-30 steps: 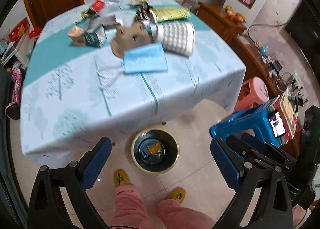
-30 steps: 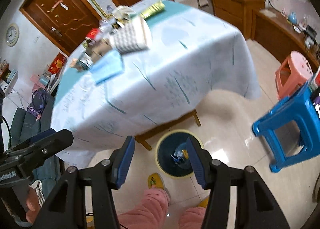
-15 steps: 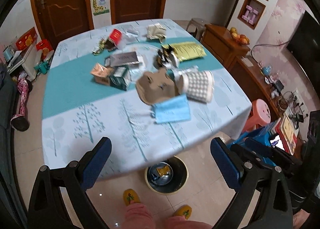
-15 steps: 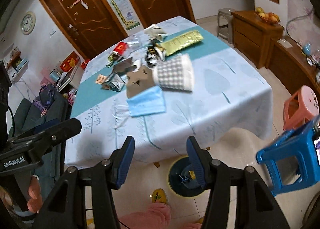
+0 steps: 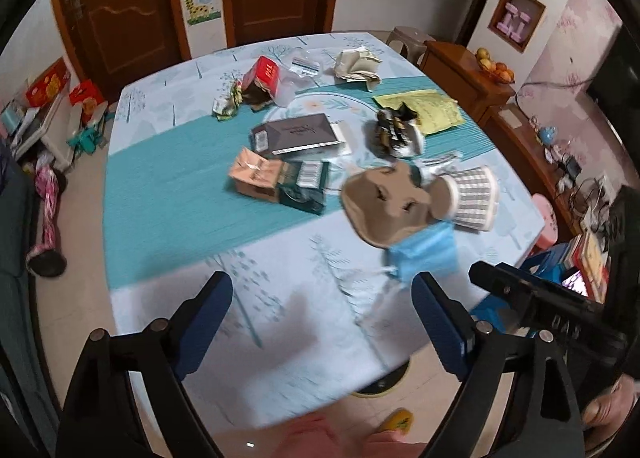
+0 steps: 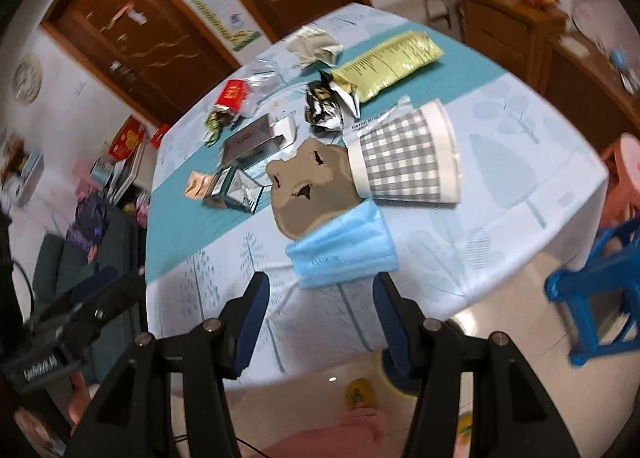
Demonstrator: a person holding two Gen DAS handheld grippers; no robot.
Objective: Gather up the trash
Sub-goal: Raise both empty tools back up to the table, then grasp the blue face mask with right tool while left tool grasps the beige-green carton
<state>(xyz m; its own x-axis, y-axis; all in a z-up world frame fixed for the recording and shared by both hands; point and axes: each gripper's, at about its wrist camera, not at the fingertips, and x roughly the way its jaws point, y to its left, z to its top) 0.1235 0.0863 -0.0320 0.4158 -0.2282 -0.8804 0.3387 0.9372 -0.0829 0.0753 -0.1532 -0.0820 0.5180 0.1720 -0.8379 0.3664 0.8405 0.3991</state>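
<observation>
Trash (image 6: 344,254) lies near the table edge (image 6: 520,282); both hand-held grippers (image 6: 318,314) (image 5: 320,310) gape empty.

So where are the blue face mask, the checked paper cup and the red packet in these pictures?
blue face mask (image 6: 343,250): right wrist view, middle of its pleated front.
checked paper cup (image 6: 404,161): right wrist view, its checked side wall; it lies tipped over.
red packet (image 5: 265,73): left wrist view, its red top face.

You hold your left hand-held gripper (image 5: 322,308) with blue-padded jaws spread wide and empty, and your right hand-held gripper (image 6: 320,308) likewise parted, gripping nothing.
</observation>
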